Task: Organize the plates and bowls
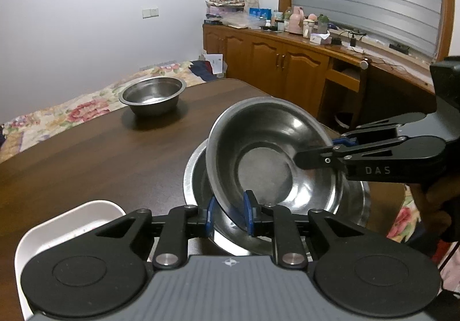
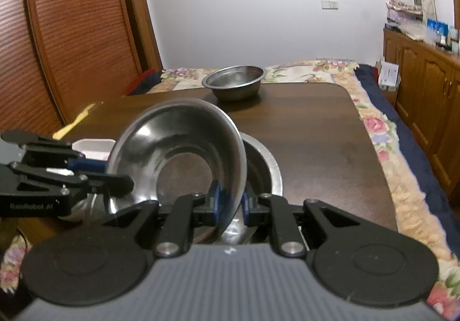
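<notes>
At the near left of the brown table (image 1: 86, 154) sits a white dish (image 1: 66, 223), with a lone steel bowl (image 1: 152, 95) far off toward the back edge. Right of the dish, the left gripper (image 1: 228, 216) is clamped on the near rim of a tilted steel bowl (image 1: 267, 154), which leans up out of a larger steel bowl (image 1: 356, 206) resting on the table. Farther right, the right gripper (image 1: 325, 153) pinches the tilted bowl's opposite rim, fingers drawn together on it.
</notes>
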`<state>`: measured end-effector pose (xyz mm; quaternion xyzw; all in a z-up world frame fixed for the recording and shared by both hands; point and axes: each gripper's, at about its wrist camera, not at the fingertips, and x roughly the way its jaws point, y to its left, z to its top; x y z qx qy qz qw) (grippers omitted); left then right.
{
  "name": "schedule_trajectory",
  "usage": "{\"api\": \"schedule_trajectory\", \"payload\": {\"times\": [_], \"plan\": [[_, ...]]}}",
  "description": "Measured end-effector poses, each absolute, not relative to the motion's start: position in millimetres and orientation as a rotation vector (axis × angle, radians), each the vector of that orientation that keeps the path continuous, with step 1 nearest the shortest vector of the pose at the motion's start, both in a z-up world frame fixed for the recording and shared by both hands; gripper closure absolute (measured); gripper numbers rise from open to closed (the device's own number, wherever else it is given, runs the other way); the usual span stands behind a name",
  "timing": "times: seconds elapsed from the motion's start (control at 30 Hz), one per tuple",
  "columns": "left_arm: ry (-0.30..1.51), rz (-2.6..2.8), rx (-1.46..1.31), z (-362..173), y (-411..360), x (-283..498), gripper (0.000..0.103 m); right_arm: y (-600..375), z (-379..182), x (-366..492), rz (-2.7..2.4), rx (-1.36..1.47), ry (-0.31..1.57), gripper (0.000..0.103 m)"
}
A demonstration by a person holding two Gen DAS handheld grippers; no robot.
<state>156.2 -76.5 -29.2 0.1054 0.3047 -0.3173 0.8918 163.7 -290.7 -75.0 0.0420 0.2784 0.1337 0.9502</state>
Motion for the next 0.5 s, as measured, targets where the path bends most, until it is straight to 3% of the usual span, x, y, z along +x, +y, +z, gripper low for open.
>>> {"api": "schedule_trajectory", "payload": {"times": [0.5], "plan": [[0.635,-0.644,0.211,-34.2,-74.5,158.7,0.085,-286.7,-69.4,165.9,0.260,-0.039,0.571,0.090]]}}
